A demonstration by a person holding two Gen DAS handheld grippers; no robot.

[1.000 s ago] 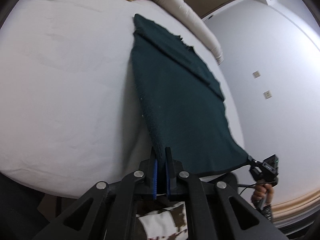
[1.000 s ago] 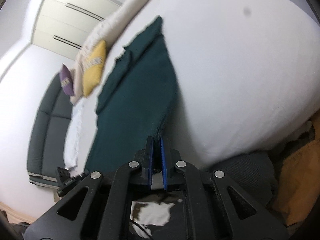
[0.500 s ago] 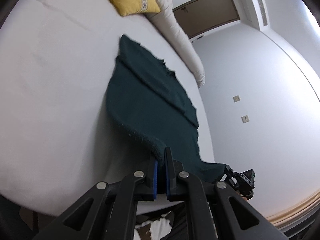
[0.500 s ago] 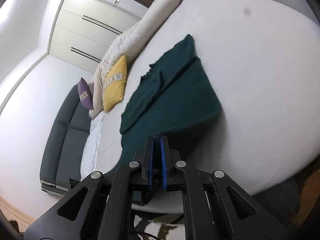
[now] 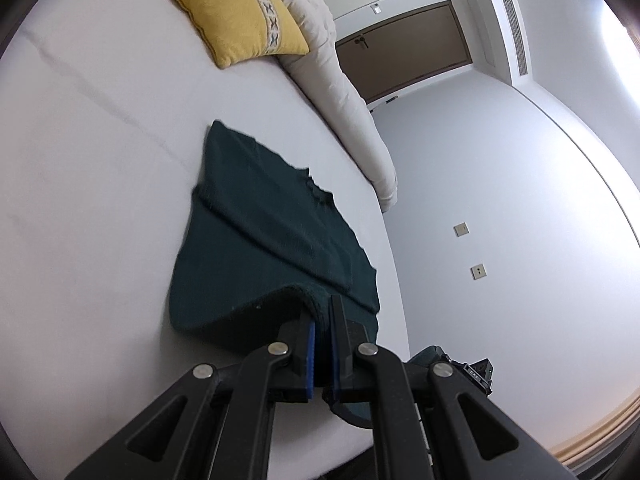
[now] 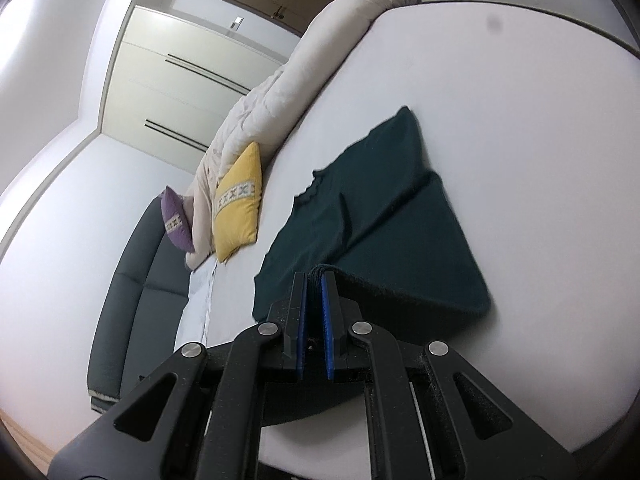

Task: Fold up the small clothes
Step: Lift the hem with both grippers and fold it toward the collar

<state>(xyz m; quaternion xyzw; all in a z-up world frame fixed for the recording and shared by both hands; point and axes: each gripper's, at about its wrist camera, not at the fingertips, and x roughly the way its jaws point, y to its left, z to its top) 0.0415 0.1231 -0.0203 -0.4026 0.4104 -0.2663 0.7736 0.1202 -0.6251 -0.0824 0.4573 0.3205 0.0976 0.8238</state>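
A dark green knitted garment (image 5: 260, 248) lies on the white bed (image 5: 88, 160), its far part flat, its near hem lifted and curling over. My left gripper (image 5: 321, 312) is shut on one near corner of the hem. My right gripper (image 6: 314, 280) is shut on the other near corner of the garment (image 6: 372, 208). Both hold the hem above the garment's lower part. The right gripper's body (image 5: 476, 372) shows low right in the left wrist view.
A yellow cushion (image 5: 236, 12) and a rolled beige duvet (image 5: 340, 88) lie at the far side of the bed. A purple cushion (image 6: 176, 220) and a dark sofa (image 6: 128, 280) stand beyond. A wall with sockets (image 5: 460, 230) is to the right.
Both grippers have carried the near hem up and forward over the garment, so the cloth is now doubling over on itself. The grippers stay shut on the hem.
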